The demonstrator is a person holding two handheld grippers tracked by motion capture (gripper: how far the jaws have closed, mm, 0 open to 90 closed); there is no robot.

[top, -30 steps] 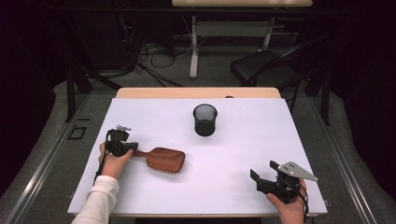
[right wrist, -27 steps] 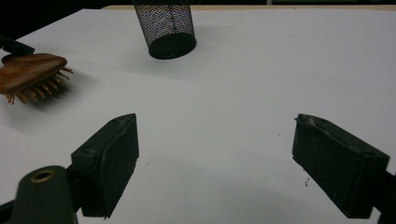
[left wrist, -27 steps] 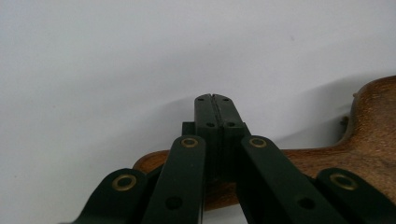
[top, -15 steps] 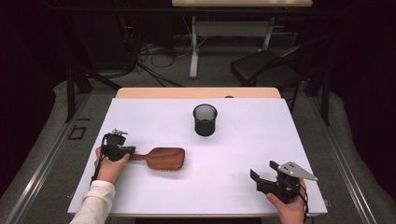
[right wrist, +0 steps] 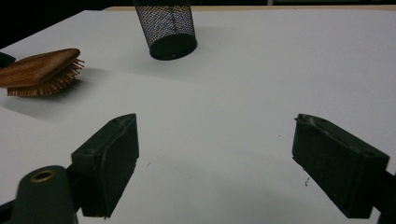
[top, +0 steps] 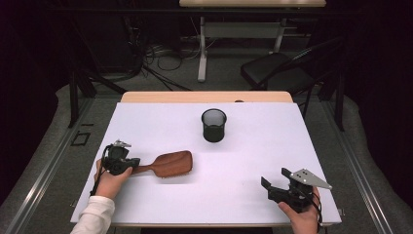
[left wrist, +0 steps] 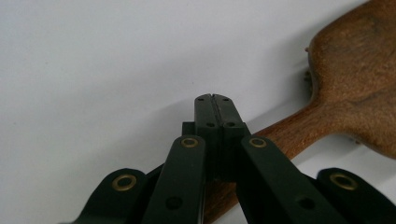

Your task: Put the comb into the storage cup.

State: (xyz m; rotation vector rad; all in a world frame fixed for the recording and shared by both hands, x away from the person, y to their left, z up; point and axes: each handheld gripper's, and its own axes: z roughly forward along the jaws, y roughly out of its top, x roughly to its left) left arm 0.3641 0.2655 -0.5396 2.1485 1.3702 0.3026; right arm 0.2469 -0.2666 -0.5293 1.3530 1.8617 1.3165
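At the near right corner of the white table, the right gripper rests in the person's hand with its jaws spread wide and nothing between them, well apart from everything else. Over on the near left, the left gripper has its jaws closed tip to tip. In the left gripper view the pads meet with no gap, while the handle of the wooden hairbrush runs underneath them. Whether the handle is actually pinched, or only pressed or nudged from above, I cannot tell. The brush lies just beyond that gripper, bristles down, its paddle head pointing toward the table's middle. It looks like a stiff, fairly light piece of solid wood with a smooth finish, so it will not flex but may slip or swivel in a loose pinch. The narrow neck where handle meets head seems the surest place to grip, since the weight sits in the head and a hold at the handle's end would let it droop. Farther back, near the centre, stands a black mesh cup, upright and well apart from the brush, a likely place for it.
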